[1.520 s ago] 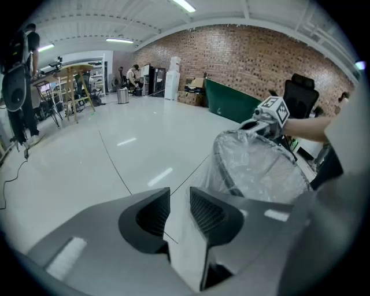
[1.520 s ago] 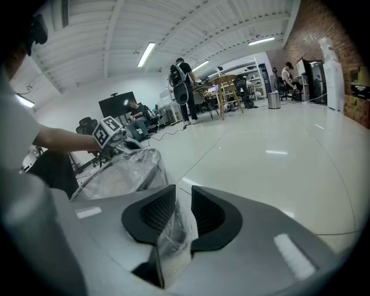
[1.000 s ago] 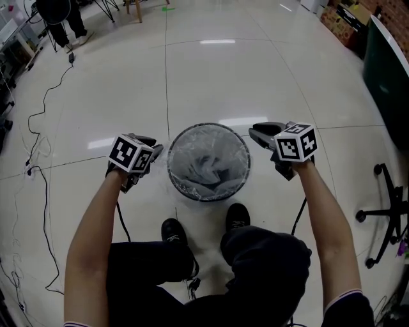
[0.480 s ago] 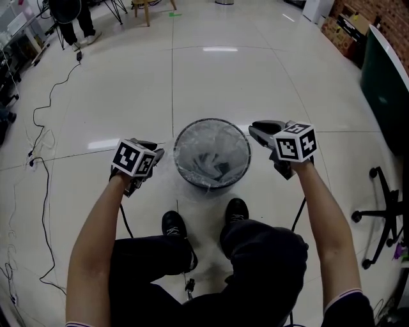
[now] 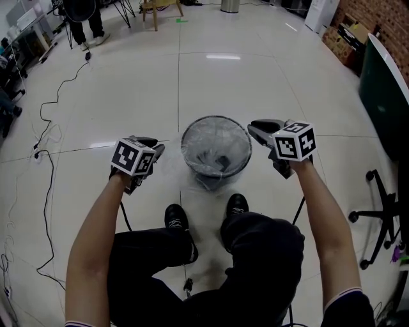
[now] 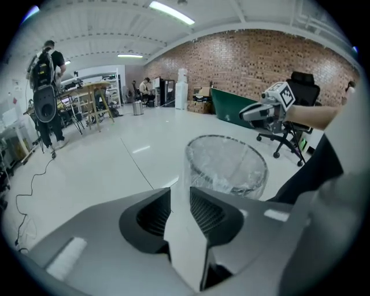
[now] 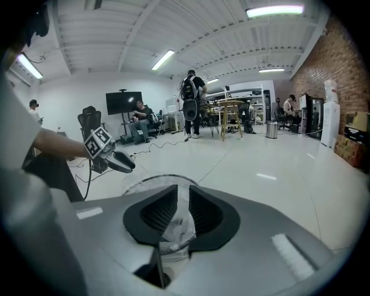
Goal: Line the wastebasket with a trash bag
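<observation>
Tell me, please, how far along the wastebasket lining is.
Done: the trash bag sits inside the wastebasket. In hand: the left hand-held gripper pinches bag film, and the right hand-held gripper is closing its jaws on more. Left: probably tucking the loose film snugly over the top.

Clear plastic trash bag (image 5: 213,152) in round dark wastebasket (image 5: 183,146) on pale tiled floor (image 5: 211,83), black shoes (image 5: 238,205) just nearside, wheeled chair base (image 5: 377,218) well right.

A: What is the floor (image 5: 211,83) like?
B: Glossy white tiles, bright with reflected lamps.
A: And the walls?
B: A red brick wall (image 6: 260,63) on one side. Strip lights (image 7: 272,10) run overhead. There's a black office chair (image 5: 381,214) and a wooden stool (image 5: 160,6).
</observation>
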Motion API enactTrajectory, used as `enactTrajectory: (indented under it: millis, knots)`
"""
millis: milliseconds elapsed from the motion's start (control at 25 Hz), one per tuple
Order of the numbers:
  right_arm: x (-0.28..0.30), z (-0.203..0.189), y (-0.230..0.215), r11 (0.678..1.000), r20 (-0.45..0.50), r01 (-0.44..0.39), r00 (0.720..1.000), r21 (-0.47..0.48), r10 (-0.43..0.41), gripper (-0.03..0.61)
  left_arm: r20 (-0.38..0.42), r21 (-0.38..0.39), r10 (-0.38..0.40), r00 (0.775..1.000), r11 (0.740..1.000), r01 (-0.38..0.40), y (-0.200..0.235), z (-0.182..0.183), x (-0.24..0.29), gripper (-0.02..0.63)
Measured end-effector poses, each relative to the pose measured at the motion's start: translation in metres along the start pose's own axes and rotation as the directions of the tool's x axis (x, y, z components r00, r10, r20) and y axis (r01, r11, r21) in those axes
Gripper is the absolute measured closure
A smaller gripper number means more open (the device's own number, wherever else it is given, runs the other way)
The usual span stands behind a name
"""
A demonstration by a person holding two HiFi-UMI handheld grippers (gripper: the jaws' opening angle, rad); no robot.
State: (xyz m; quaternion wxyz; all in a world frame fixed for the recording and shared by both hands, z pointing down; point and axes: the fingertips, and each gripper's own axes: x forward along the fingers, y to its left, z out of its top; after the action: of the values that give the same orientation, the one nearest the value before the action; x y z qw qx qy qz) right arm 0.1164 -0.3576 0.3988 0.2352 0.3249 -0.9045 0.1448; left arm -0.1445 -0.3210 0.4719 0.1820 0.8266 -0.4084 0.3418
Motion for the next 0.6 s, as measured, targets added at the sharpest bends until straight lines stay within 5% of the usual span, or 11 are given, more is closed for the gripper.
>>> enactTrajectory:
  millis: [320, 600]
  knots:
    - [-0.024, 0.036, 0.048, 0.999, 0.058, -0.011, 0.998, -0.048, 0.013, 0.529, 0.126, 0.086, 0.010, 0.992, 0.996, -0.021, -0.030, 0.059, -0.056, 0.514]
    - [-0.051, 0.081, 0.080, 0.996, 0.166, 0.010, 0.986, -0.094, 0.005, 0.577, 0.317, 0.145, -0.010, 0.948, 0.989, -0.039, -0.074, 0.126, -0.097, 0.599]
